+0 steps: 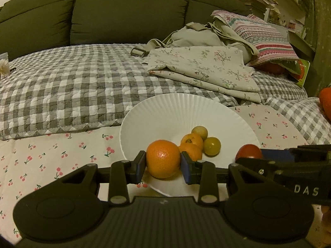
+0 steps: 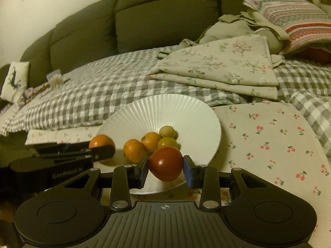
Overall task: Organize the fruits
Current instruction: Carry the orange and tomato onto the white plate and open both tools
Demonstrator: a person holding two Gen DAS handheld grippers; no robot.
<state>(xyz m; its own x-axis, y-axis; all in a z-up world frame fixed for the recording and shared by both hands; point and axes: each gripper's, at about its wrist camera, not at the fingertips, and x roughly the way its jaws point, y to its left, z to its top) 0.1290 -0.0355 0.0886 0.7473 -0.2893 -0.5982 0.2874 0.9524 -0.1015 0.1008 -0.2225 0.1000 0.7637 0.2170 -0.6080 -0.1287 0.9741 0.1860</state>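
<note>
With my left gripper (image 1: 163,162) clamped on an orange (image 1: 163,158) and my right gripper (image 2: 165,168) on a red tomato (image 2: 165,163), both over the near rim of the white plate (image 1: 165,107), I risk either fruit rolling off that tilted plate onto the bed.

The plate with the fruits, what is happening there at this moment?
A person works with two handheld grippers over the white plate. The left gripper is shut on an orange, and the right gripper is shut on a red tomato. Both are at the plate's near edge. Two more oranges and two small yellow-green fruits already lie on the plate.
</note>
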